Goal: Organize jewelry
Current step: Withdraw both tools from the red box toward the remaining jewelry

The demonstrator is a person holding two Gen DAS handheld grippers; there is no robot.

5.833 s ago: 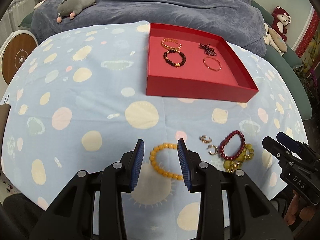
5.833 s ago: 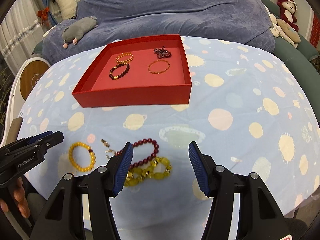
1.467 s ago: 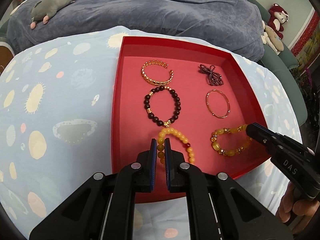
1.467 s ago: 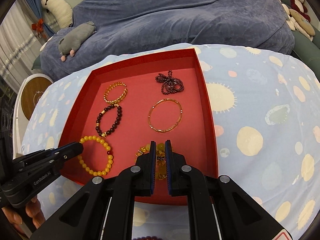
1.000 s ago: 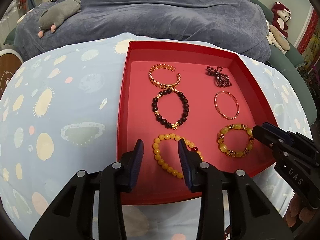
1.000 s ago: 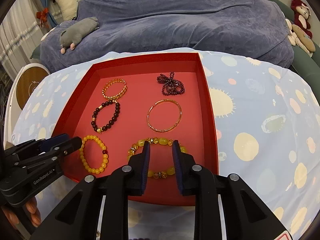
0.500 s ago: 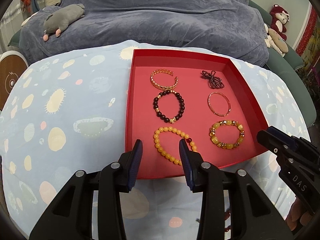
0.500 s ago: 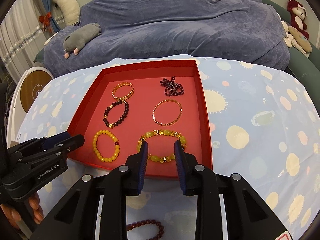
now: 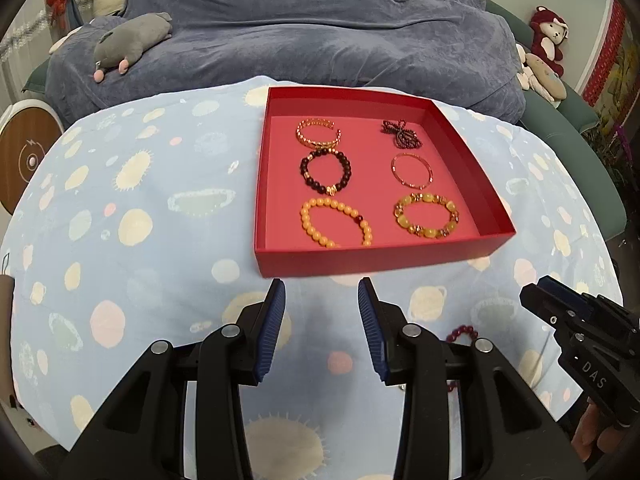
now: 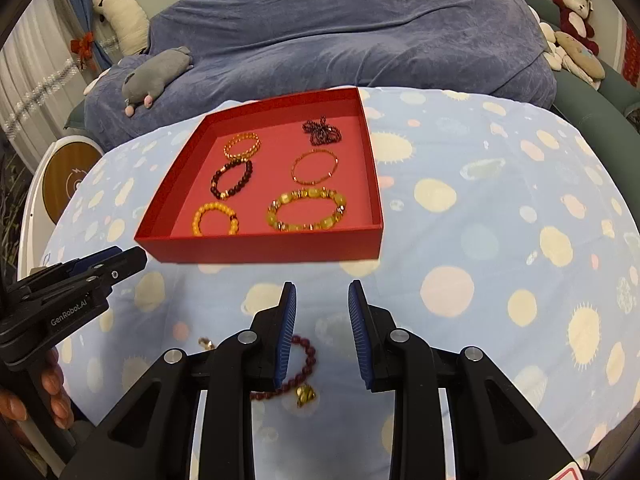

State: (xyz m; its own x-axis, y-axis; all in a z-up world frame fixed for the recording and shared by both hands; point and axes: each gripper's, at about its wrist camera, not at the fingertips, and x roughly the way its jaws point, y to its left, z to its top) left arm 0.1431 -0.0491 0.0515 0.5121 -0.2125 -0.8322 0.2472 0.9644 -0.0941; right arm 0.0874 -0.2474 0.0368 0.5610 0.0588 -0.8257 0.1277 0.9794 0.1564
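Six bracelets (image 9: 336,227) in red tray (image 9: 380,258) — fingers (image 9: 276,320) apart

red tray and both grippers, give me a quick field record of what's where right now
tray: red tray on spotted cloth
in tray: six pieces, two columns of three
near row: orange bead bracelet left, yellow bead bracelet right
outside tray: dark red bracelet and gold earring on the cloth
left gripper: open, empty, short of the tray
right gripper: open, empty, above the dark red bracelet
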